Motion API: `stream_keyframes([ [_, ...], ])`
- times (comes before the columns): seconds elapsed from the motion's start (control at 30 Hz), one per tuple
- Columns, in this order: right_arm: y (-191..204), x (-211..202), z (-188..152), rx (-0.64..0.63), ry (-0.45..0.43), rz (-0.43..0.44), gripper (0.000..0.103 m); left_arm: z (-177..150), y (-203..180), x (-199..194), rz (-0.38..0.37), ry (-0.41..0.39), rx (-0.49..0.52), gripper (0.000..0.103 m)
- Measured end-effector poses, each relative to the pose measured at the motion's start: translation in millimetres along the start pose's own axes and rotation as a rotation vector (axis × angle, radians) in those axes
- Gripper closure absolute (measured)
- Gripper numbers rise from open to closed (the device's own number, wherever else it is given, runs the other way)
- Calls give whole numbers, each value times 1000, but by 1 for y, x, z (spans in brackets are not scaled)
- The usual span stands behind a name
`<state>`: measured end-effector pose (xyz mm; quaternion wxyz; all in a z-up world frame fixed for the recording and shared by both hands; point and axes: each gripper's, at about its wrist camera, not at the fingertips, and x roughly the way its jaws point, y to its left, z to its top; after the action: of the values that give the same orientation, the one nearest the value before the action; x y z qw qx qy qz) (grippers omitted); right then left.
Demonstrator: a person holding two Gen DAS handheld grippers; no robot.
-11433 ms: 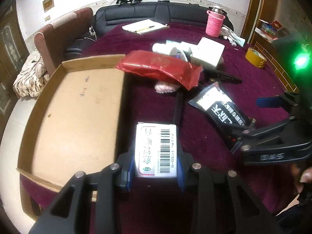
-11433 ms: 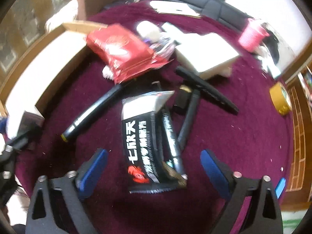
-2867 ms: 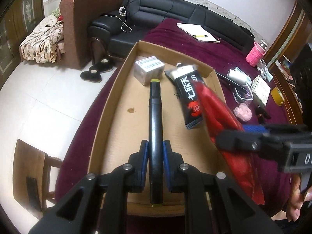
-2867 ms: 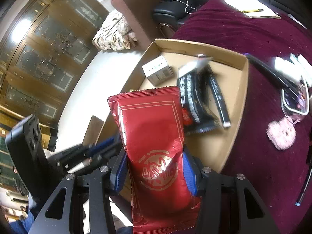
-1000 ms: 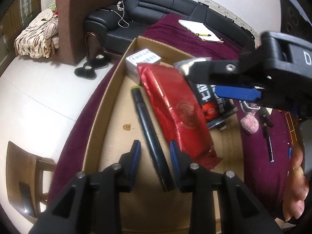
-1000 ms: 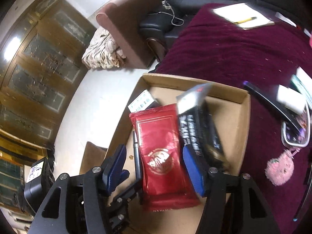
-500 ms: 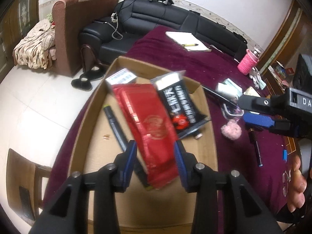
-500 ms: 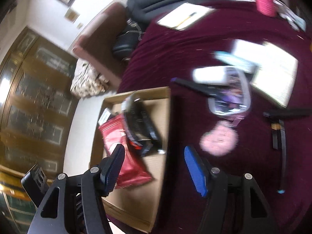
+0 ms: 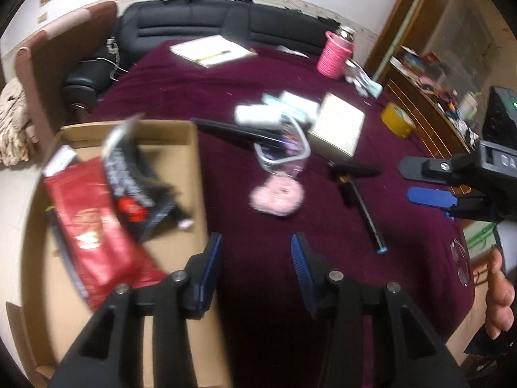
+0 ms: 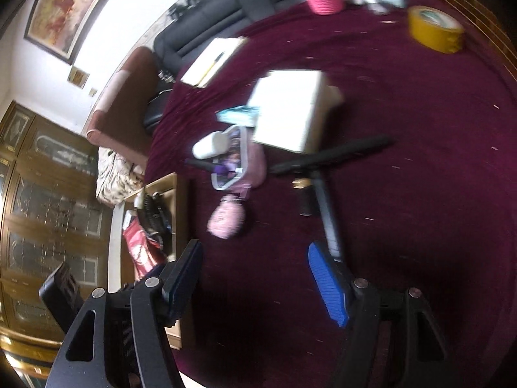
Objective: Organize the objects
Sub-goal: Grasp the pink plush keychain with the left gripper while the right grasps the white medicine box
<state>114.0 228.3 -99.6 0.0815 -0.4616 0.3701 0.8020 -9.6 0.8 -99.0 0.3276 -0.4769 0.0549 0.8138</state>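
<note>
The cardboard box [image 9: 194,168] at the left holds a red packet [image 9: 93,229], a black packet [image 9: 135,181], a small white box [image 9: 59,161] and a partly hidden black marker [image 9: 69,268]. My left gripper [image 9: 255,242] hangs over the maroon cloth just right of the box, jaws opening, nothing between them. My right gripper [image 10: 255,252] is farther right over the cloth, jaws opening and empty; it also shows as the right gripper [image 9: 420,182] in the left wrist view. A black pen [image 10: 326,207] runs under its right finger. A pink pompom [image 10: 226,218] lies ahead.
On the cloth lie a clear pouch [image 9: 281,148], a second black pen [image 9: 355,171], a white book [image 9: 339,126], a yellow tape roll [image 9: 397,119], a pink cup [image 9: 334,55] and a notebook [image 9: 213,50]. A hand [image 9: 499,294] is at the right edge.
Both grippers swung right, from over the box to over the cloth. Their jaws stand wider. The red packet and the marker stay lying in the box.
</note>
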Motion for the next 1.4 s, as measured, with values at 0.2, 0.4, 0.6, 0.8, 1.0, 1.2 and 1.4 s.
stream_keyframes([
  [0.2,-42,-21,-10,53,-10,-22,29,12,-26,31,21,41,54,55],
  [0.4,-69,-37,-18,83,-15,-40,29,30,-38,63,46,66,86,55],
  [0.6,-90,-48,-22,85,-14,-65,29,40,-41,108,156,129,129,55],
  [0.8,-89,-46,-11,61,4,-66,29,42,-34,124,189,110,114,64],
  [1.0,-59,-32,27,29,-11,-45,20,17,-46,101,160,92,80,67],
  [1.2,-29,8,80,102,-13,-67,12,-15,-59,71,188,69,120,66],
  [1.4,-13,64,116,203,17,-138,11,-28,-48,57,205,58,101,66],
])
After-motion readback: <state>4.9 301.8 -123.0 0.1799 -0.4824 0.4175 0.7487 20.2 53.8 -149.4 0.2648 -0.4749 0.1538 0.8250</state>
